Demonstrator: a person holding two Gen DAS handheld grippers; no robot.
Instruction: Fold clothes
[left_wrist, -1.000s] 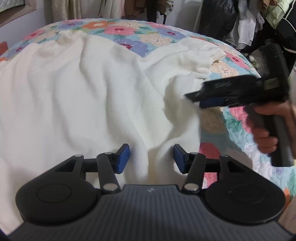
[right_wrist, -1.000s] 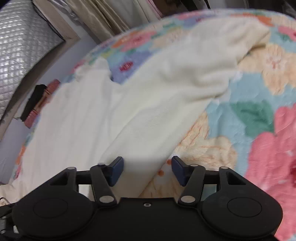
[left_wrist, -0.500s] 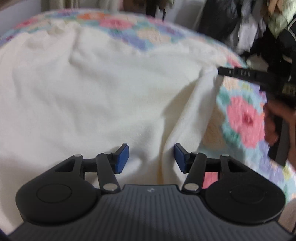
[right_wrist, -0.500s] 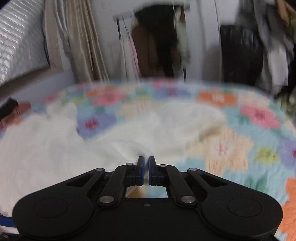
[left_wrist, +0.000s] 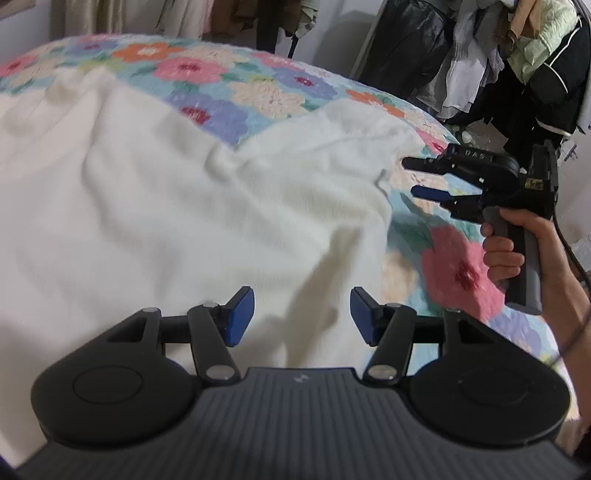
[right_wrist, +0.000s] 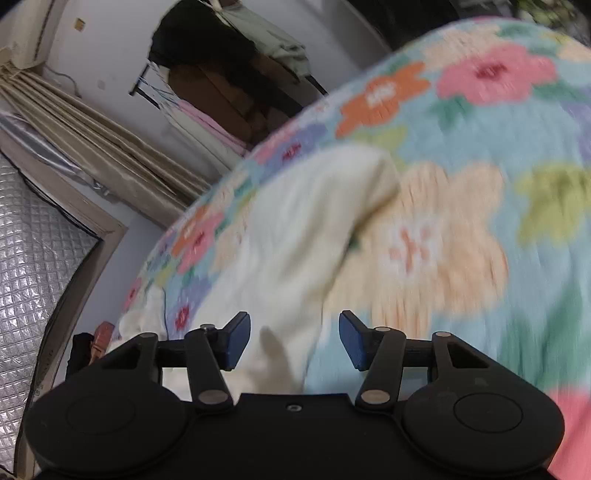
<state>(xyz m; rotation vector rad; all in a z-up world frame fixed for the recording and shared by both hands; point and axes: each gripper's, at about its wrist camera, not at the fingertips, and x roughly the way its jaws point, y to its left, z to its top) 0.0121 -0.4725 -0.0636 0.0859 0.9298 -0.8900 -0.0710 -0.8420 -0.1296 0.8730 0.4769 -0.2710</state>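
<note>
A cream fleece garment (left_wrist: 177, 206) lies spread over a floral bedspread (left_wrist: 229, 92). My left gripper (left_wrist: 302, 317) is open and empty, low over the garment's near right part. My right gripper (left_wrist: 415, 177) is open, just off the garment's right edge. In the right wrist view that gripper (right_wrist: 294, 339) is open over a cream sleeve (right_wrist: 295, 229) that runs away from it on the bedspread (right_wrist: 480, 206).
Clothes hang on a rack (left_wrist: 498, 55) behind the bed at the right. Curtains (right_wrist: 92, 133) and a quilted panel (right_wrist: 29, 295) stand at the far side. A dark object (right_wrist: 83, 350) lies at the bed's edge.
My right gripper was shut half a second ago and is now open beside the garment's right edge. The sleeve now lies flatter. My left gripper stayed open over the garment.
</note>
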